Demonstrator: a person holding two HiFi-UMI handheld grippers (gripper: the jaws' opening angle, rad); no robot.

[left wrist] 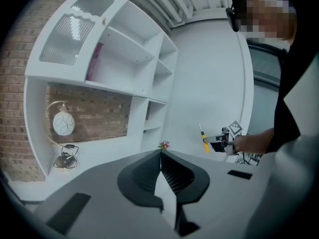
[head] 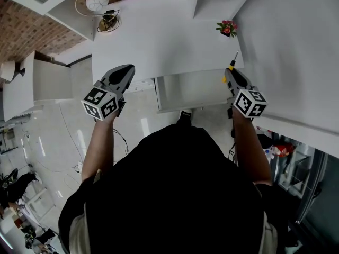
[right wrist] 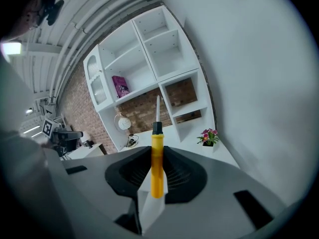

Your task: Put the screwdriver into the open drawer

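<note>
a home-like room is suggested by a white shelf unit (left wrist: pixel 124 68) set against a brick wall (left wrist: pixel 84 108), a round lamp (left wrist: pixel 63 123), and potted flowers (head: pixel 226 28) on a white bench (head: pixel 159 41).

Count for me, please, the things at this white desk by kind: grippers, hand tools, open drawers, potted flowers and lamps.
grippers: 2 (left gripper, right gripper)
screwdriver: 1
open drawer: 1
potted flowers: 1
lamp: 1
Total: 6

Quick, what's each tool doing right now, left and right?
Left tool: closed, holding nothing.
Right tool: closed on the screwdriver.
</note>
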